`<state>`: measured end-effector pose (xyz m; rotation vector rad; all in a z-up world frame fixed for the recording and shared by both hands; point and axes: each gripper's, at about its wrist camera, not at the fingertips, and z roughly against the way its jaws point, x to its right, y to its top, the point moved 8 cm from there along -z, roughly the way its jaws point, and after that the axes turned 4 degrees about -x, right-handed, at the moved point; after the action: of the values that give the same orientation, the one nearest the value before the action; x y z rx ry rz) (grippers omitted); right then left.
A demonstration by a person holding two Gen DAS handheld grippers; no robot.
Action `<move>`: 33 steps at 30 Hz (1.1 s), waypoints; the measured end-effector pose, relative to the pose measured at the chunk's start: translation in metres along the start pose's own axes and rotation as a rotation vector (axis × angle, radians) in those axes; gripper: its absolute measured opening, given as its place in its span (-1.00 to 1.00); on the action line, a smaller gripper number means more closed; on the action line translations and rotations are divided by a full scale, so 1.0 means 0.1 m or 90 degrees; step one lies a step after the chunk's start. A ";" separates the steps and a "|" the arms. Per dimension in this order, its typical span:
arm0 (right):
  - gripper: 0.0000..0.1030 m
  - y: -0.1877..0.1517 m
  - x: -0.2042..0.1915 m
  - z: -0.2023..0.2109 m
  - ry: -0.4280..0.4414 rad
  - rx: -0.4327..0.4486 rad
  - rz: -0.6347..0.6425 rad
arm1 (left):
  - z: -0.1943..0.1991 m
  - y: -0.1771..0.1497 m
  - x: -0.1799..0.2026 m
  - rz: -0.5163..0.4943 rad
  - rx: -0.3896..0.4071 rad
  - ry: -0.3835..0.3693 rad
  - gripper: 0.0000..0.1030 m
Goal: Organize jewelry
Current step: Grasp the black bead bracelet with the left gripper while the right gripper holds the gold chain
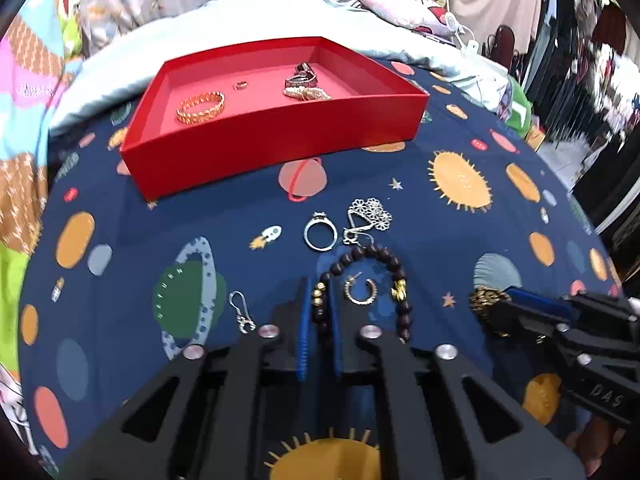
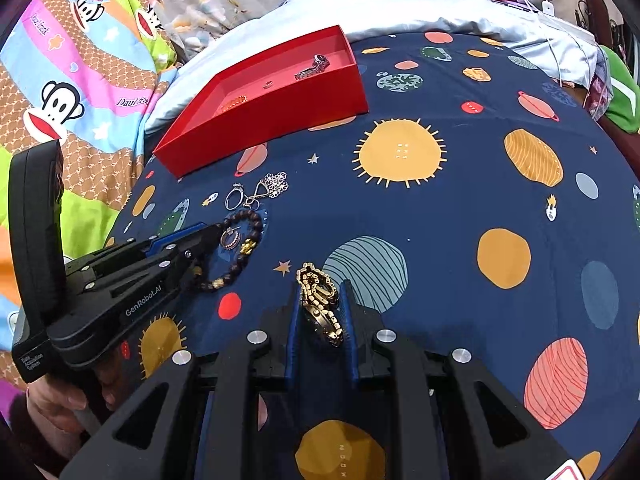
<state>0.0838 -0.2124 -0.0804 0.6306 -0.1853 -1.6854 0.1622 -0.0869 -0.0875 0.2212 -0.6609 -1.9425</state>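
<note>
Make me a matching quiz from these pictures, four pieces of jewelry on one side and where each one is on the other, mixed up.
Things:
1. dark bead bracelet
2. gold link bracelet
3. gold band bracelet
4. silver ring

Places:
A. inside the red box
B. loose on the blue cloth
C. between the left gripper pads
D. between the right gripper pads

Pairs: 1-C, 2-D, 3-A, 4-B

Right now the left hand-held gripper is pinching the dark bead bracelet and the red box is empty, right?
Not quite. The red box isn't empty: the left wrist view shows a gold bangle and other pieces inside. The left hand-held gripper does pinch the dark bead bracelet.
</note>
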 end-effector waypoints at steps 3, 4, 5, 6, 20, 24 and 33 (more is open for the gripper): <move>-0.66 0.01 0.00 0.00 -0.001 0.002 0.000 | 0.02 -0.02 0.00 0.019 -0.004 -0.019 -0.89; -0.66 0.01 0.00 0.01 -0.001 0.002 0.000 | 0.03 -0.02 -0.01 0.026 -0.003 -0.020 -0.89; -0.66 0.03 0.00 0.01 -0.002 0.003 0.001 | 0.05 -0.03 0.00 0.030 -0.001 -0.024 -0.89; -0.66 0.03 0.00 0.02 -0.002 0.005 0.000 | 0.07 -0.04 0.00 0.036 0.000 -0.030 -0.89; -0.66 0.23 -0.13 0.30 0.015 0.045 0.018 | 0.67 0.11 0.21 0.054 0.044 -0.089 -0.93; -0.66 0.31 -0.16 0.36 0.017 0.057 0.024 | 0.80 0.22 0.21 0.048 0.063 -0.087 -0.92; -0.66 0.64 -0.23 0.42 0.034 0.086 0.045 | 0.95 0.62 0.03 0.042 0.104 -0.053 -0.92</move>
<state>0.1202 -0.2136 -0.0093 0.7612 -0.2825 -1.5953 0.1684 -0.0764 0.0256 0.2173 -0.8734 -1.8438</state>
